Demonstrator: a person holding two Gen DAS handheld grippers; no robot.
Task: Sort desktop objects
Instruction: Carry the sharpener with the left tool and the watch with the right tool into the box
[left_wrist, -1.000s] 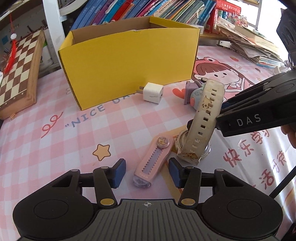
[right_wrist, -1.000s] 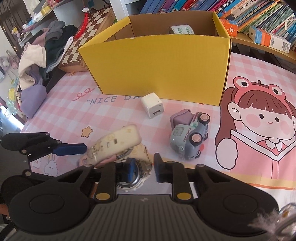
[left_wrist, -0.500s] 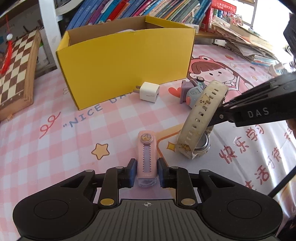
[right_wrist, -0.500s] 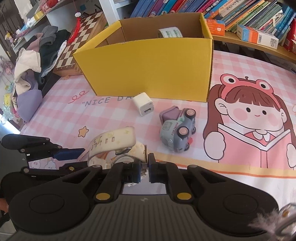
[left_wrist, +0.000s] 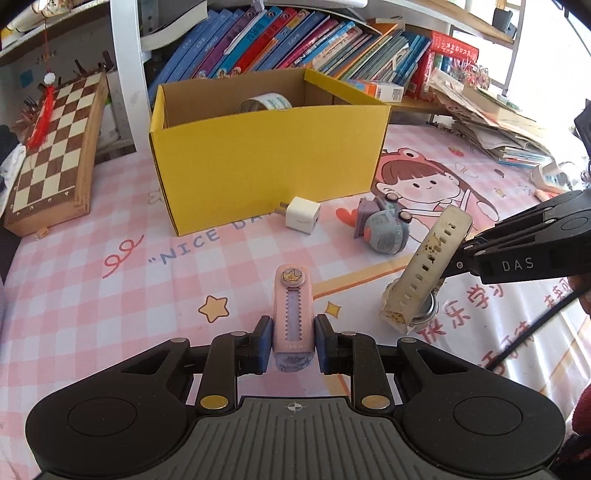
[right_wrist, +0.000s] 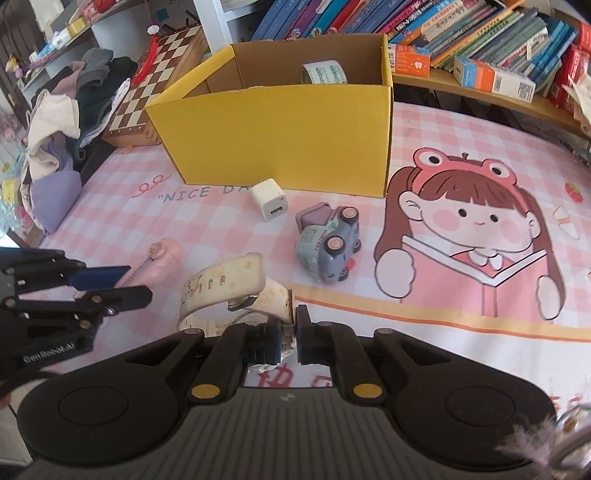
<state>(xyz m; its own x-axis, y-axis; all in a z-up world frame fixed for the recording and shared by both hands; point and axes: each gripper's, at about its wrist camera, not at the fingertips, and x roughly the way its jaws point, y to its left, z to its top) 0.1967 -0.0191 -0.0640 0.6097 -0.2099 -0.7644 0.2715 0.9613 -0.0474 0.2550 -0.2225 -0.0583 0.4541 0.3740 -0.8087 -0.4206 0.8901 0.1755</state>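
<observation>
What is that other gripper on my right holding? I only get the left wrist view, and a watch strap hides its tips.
Observer: The right gripper is shut on the watch, pinching the strap near the case.
Visitor: Does the charger beyond my cutter have a socket? I see only prongs.
Observer: Yes, one port, on the face turned to the right wrist camera.
Visitor: Is there anything past the chessboard?
Observer: A heap of clothes lies to its left in the right wrist view.
</observation>
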